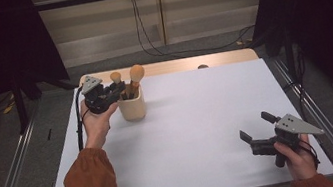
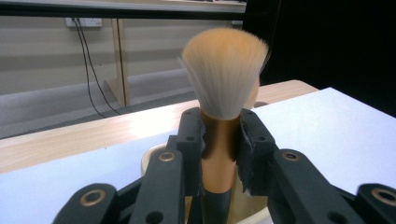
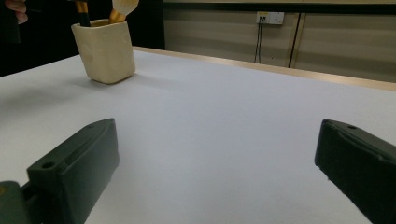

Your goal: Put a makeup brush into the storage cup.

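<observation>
High view: my left gripper (image 1: 116,90) is clamped on a brush (image 1: 116,79) standing in the cream cup (image 1: 133,108) at the far left of the white worktop (image 1: 196,134). A second brush (image 1: 136,74) with a rounder head stands in the same cup, just beside the first. My right gripper (image 1: 257,127) rests low near the right front corner, jaws spread wide and holding nothing, well apart from the cup. The risk I judge from here: the cup is light-looking and nothing steadies it, so a slanted pull could drag or tip it.

Left gripper view: both black pads grip the brush's gold ferrule (image 2: 218,151) just under the fanned bristles (image 2: 225,70), with the cup rim (image 2: 154,154) close below. The grip looks centred, yet the ferrule appears smooth, so I reckon it could slip or twist if I move sharply. The jaws also sit near the rim and could catch it on the way up.

Right gripper view: the open jaws frame bare worktop, and the cup (image 3: 104,49) stands far off at upper left with both handles poking out. From that distance my right gripper cannot brace the cup in time should it rock.
</observation>
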`<state>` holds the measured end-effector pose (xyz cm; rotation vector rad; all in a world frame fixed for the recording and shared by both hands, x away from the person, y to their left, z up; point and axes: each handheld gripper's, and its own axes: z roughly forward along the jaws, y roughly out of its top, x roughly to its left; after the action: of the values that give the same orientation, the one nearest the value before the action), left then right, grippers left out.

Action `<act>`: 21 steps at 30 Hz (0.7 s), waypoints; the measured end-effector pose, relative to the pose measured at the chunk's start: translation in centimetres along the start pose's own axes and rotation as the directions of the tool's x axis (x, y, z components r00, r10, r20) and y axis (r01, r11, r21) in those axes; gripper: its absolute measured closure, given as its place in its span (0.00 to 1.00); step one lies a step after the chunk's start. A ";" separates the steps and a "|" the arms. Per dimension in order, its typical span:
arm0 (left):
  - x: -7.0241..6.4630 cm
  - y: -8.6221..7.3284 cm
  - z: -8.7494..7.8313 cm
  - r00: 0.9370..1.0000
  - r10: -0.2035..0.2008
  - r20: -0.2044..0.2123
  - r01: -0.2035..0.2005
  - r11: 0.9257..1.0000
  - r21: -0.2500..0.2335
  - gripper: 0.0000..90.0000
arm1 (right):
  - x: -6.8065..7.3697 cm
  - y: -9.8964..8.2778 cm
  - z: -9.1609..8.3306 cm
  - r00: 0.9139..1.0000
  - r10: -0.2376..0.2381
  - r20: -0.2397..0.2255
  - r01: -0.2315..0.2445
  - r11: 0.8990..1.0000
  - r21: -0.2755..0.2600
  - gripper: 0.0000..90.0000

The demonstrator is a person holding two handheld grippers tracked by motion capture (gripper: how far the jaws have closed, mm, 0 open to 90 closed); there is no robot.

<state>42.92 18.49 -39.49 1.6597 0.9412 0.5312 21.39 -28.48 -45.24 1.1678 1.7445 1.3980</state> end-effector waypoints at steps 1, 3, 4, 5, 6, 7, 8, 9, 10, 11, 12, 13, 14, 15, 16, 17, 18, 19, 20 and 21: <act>0.0 -0.1 0.0 1.000 -0.003 -0.003 0.003 1.000 0.003 0.82 | 0.0 0.0 0.0 1.000 0.001 0.000 -0.001 1.000 0.000 0.00; 0.1 -0.2 0.0 1.000 -0.003 -0.004 0.003 1.000 0.005 0.82 | 0.0 0.0 0.0 1.000 0.001 0.000 -0.001 1.000 0.000 0.00; 0.1 -0.3 0.0 1.000 -0.007 -0.006 0.007 1.000 0.007 0.82 | 0.0 0.0 0.0 1.000 0.001 0.000 -0.001 1.000 0.000 0.00; 0.1 -0.3 -0.1 1.000 -0.002 -0.005 0.002 1.000 0.007 0.81 | 0.0 0.0 0.0 1.000 0.000 0.000 0.000 1.000 0.000 0.00; 0.0 -0.3 -0.1 1.000 -0.001 -0.006 0.001 1.000 0.005 0.81 | 0.0 0.0 0.0 1.000 0.001 0.000 -0.001 1.000 0.000 0.00; -0.1 -0.4 -0.1 1.000 0.002 -0.007 -0.002 1.000 0.006 0.81 | 0.0 0.0 0.0 1.000 -0.003 -0.001 0.003 1.000 0.002 0.00; -0.1 -0.4 -0.1 1.000 0.006 -0.006 -0.006 1.000 0.008 0.81 | 0.0 0.0 0.0 1.000 -0.003 0.000 0.003 1.000 0.003 0.00; -0.1 -0.5 0.0 1.000 -0.002 -0.012 0.002 1.000 0.011 0.81 | 0.0 0.0 0.0 1.000 0.000 0.000 0.000 1.000 0.002 0.00; -0.1 -0.6 0.1 1.000 0.000 -0.009 0.000 1.000 0.013 0.81 | 0.0 0.0 0.0 1.000 -0.001 0.000 0.001 1.000 0.003 0.00; -0.1 -0.7 0.1 1.000 -0.002 -0.014 0.002 1.000 0.015 0.81 | 0.0 0.0 0.0 1.000 -0.002 -0.001 0.002 1.000 0.002 0.00; -0.1 -0.7 0.2 1.000 0.001 -0.014 -0.001 1.000 0.019 0.81 | 0.0 0.0 0.0 1.000 -0.003 -0.002 0.003 1.000 0.001 0.00; 0.0 -0.8 0.2 1.000 -0.003 -0.008 0.003 1.000 0.021 0.81 | 0.0 0.0 0.0 1.000 -0.002 -0.001 0.002 1.000 0.000 0.00; 0.0 -0.8 0.2 1.000 -0.005 -0.008 0.005 1.000 0.022 0.81 | 0.0 0.0 0.0 1.000 0.003 -0.001 -0.003 1.000 -0.001 0.00; 0.0 -0.9 0.2 1.000 -0.008 -0.012 0.008 1.000 0.026 0.81 | 0.0 0.0 0.0 1.000 0.004 -0.001 -0.004 1.000 -0.002 0.00; 0.0 -0.9 0.1 1.000 -0.011 -0.010 0.011 1.000 0.024 0.80 | -0.1 0.0 0.0 1.000 0.004 0.000 -0.004 1.000 -0.002 0.00; 0.0 -0.9 0.1 1.000 -0.011 -0.009 0.011 1.000 0.026 0.77 | -0.1 0.0 0.0 1.000 0.004 0.000 -0.004 1.000 -0.002 0.00; -0.1 -0.9 0.1 1.000 -0.006 -0.013 0.007 1.000 0.027 0.75 | -0.1 0.0 0.0 1.000 0.003 -0.001 -0.003 1.000 -0.002 0.00; -0.1 -0.9 0.2 1.000 0.000 -0.013 0.000 1.000 0.026 0.73 | -0.1 0.0 0.0 1.000 0.003 -0.001 -0.003 1.000 -0.002 0.00; -0.1 -0.9 0.2 1.000 0.001 -0.017 -0.001 1.000 0.030 0.71 | -0.1 0.0 0.0 1.000 -0.001 -0.003 0.001 1.000 0.000 0.00; -0.1 -0.9 0.2 1.000 -0.006 -0.025 0.007 1.000 0.031 0.66 | 0.0 0.0 0.0 1.000 0.001 -0.003 -0.001 1.000 0.000 0.00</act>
<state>42.69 18.34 -40.40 1.6806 0.9767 0.5361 21.45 -28.50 -45.25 1.1671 1.7461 1.4012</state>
